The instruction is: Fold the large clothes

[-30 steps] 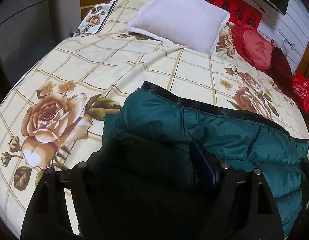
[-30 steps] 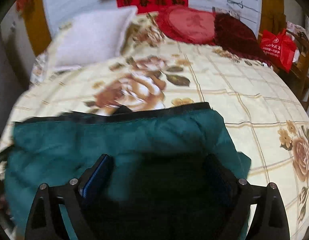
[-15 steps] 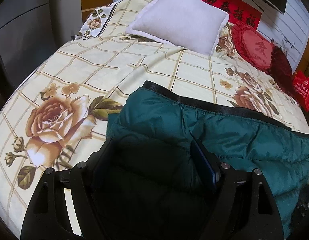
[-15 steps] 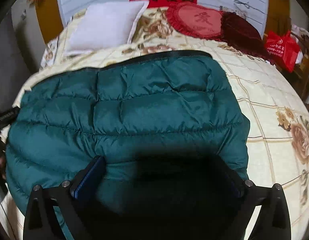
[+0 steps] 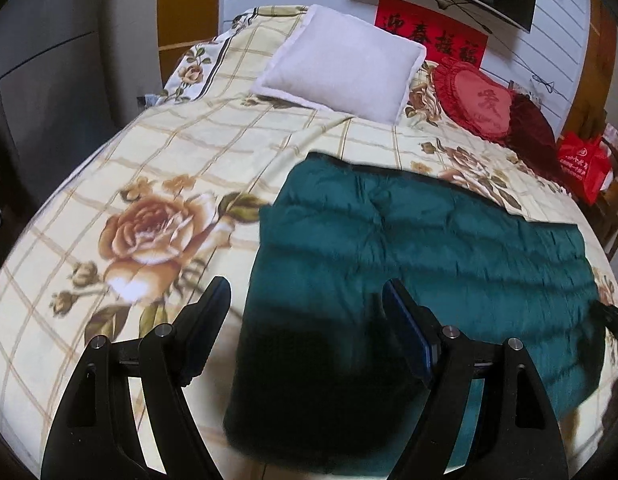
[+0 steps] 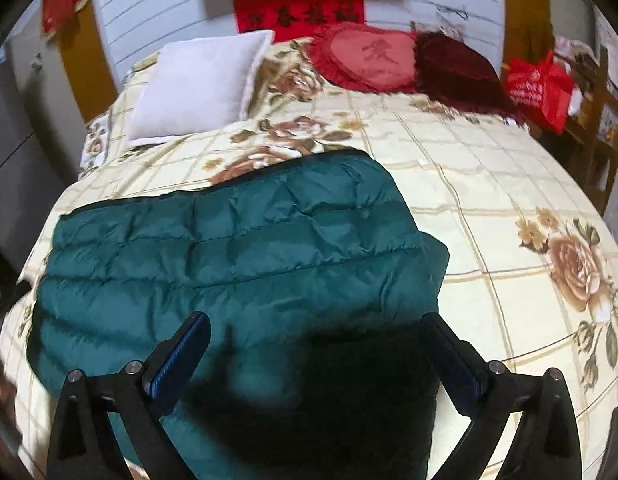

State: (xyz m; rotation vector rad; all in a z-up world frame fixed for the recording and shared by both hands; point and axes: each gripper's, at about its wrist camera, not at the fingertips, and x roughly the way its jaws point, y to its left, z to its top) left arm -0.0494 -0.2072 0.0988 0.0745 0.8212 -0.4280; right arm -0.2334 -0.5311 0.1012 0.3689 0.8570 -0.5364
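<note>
A dark green quilted jacket (image 5: 429, 248) lies folded flat on the floral bedspread (image 5: 149, 152), its black-trimmed edge toward the pillows. My left gripper (image 5: 305, 296) hovers open over the jacket's left edge, with one finger above the bedspread and the other above the jacket. Nothing sits between its pads. In the right wrist view the jacket (image 6: 237, 248) spreads to the left. My right gripper (image 6: 315, 324) stands wide open above the jacket's near right part and holds nothing. The near edge of the jacket is in the grippers' shadow.
A white pillow (image 5: 341, 64) and a red heart cushion (image 5: 477, 100) lie at the head of the bed, with a dark red cushion (image 6: 457, 68) beside them. A red bag (image 6: 537, 88) sits off the bed's right side. Grey cabinets (image 5: 41, 60) stand on the left.
Both grippers have drawn back and up from the jacket, which now lies flat with more of it in view. The right jaws widened slightly.
</note>
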